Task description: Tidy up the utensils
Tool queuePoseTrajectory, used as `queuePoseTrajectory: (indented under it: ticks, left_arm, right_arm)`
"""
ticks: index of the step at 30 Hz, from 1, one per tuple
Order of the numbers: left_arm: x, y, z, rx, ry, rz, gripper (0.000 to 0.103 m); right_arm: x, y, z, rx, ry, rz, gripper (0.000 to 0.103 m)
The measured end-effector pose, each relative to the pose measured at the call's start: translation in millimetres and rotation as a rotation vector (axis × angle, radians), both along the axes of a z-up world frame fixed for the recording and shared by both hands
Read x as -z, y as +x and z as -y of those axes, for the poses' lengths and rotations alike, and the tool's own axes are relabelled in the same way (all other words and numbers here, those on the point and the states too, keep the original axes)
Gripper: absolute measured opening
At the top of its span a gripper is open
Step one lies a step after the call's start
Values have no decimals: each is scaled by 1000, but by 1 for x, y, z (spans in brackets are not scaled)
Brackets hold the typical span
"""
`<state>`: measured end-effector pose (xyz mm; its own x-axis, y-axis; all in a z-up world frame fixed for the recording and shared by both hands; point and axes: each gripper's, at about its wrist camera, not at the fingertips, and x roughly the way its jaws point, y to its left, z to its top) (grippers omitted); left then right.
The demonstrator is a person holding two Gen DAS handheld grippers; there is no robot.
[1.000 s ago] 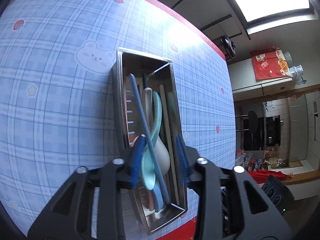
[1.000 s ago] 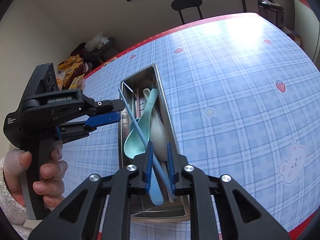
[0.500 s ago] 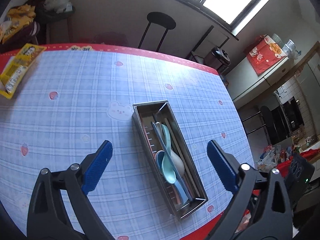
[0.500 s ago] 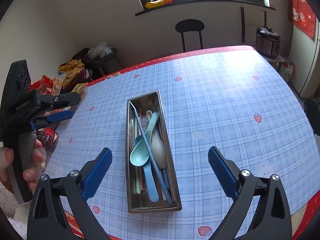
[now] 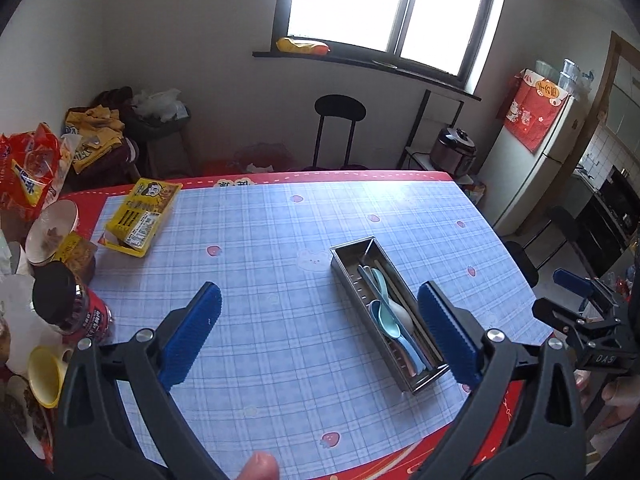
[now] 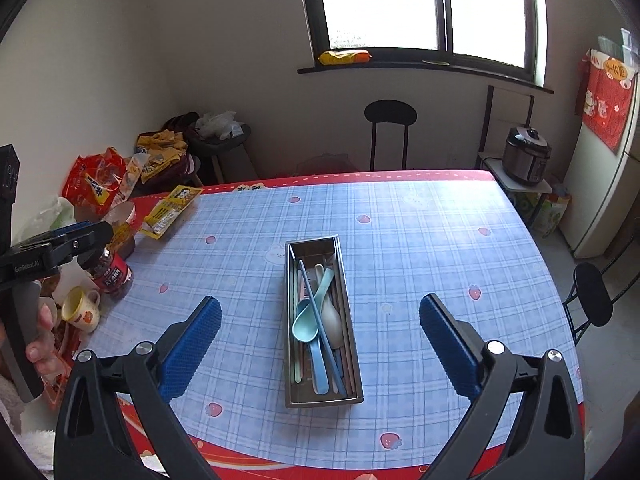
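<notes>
A steel utensil tray [image 6: 289, 360] [image 5: 345, 276] stands on the blue plaid tablecloth. In it lie a teal spoon [image 6: 307, 322] [image 5: 388, 314], a beige spoon [image 6: 333, 318], a blue spoon [image 6: 319, 372] and several chopsticks, one blue chopstick [image 6: 316, 312] lying slantwise on top. My left gripper [image 5: 320, 334] is open and empty, high above the table, left of the tray. My right gripper [image 6: 320, 346] is open and empty, high above the tray's near end. Each gripper shows at the edge of the other's view.
At the table's left edge stand a red-labelled jar [image 5: 76, 308] [image 6: 110, 272], a yellow cup [image 6: 82, 306], a bowl [image 5: 50, 226], a yellow snack packet [image 5: 140, 210] [image 6: 170, 208] and snack bags. A black stool [image 6: 390, 114] stands behind the table.
Both grippers were closed down low over the tray; the right held the blue chopstick. Both have opened wide and pulled back high above the table; the chopstick lies in the tray.
</notes>
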<state>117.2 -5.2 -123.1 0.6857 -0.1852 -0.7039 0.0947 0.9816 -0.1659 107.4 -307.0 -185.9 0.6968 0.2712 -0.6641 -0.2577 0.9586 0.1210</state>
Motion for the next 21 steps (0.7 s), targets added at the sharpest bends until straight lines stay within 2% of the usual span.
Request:
queuePoseTrajectory:
  ticks: [3, 13, 17, 21]
  left_arm:
    - [-16, -18, -2, 15, -5, 35, 97]
    - [-48, -64, 1, -13, 88, 190, 97]
    - [-51, -72, 2, -20, 129, 215, 97]
    - [-52, -76, 0, -28, 123, 221, 97]
  right_arm:
    - [-16, -15, -3, -7, -28, 33, 97]
    - [-51, -48, -3, 4, -21, 103, 97]
    - [-55, -51, -3, 9, -25, 117, 97]
    - [-58, -52, -3, 11, -25, 122, 97]
